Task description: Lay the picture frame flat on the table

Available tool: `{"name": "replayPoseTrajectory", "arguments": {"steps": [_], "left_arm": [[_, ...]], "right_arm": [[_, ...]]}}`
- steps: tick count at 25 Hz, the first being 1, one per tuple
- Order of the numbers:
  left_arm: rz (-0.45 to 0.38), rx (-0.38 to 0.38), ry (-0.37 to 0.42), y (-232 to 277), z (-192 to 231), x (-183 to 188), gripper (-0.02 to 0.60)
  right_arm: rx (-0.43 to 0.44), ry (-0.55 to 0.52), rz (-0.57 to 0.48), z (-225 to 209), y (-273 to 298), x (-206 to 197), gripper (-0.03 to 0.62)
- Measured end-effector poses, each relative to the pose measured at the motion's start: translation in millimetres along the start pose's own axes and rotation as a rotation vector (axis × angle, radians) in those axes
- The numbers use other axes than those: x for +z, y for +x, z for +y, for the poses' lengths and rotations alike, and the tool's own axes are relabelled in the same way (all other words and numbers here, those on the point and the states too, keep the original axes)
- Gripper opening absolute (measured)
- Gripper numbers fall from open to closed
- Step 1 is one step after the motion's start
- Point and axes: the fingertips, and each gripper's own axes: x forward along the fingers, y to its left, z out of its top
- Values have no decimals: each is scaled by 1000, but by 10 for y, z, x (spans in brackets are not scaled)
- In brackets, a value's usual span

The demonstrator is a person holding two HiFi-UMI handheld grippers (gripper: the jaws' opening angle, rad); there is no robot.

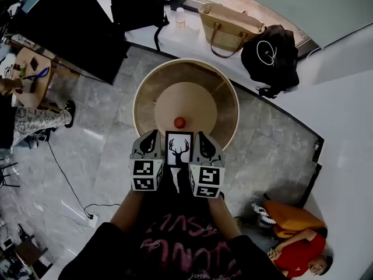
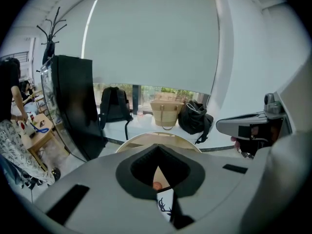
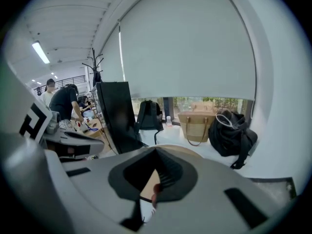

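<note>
Black-edged deer picture frame sits between your grippers; your left gripper and right gripper each clamp one side edge, over the round wooden table.

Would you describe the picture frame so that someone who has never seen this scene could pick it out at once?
Find the round wooden table on the grey floor. At its near edge, the left gripper and right gripper hold the picture frame between them. It is the only black-bordered rectangle, showing a black antlered deer head on white, unlike the small orange ball beyond it.
</note>
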Motion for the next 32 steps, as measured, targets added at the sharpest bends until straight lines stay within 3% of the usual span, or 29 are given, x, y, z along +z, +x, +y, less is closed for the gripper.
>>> {"name": "replayPoseTrajectory", "arguments": {"steps": [27,32], "left_arm": [[-266,51,85,-914,-270,1134,9],[-346,75,93,-1097,-270,1444,9]], "right_arm": [[43,-125,-250,-43,-816,1177,20],[46,-144,-291,-78,-938,1381,20]]}}
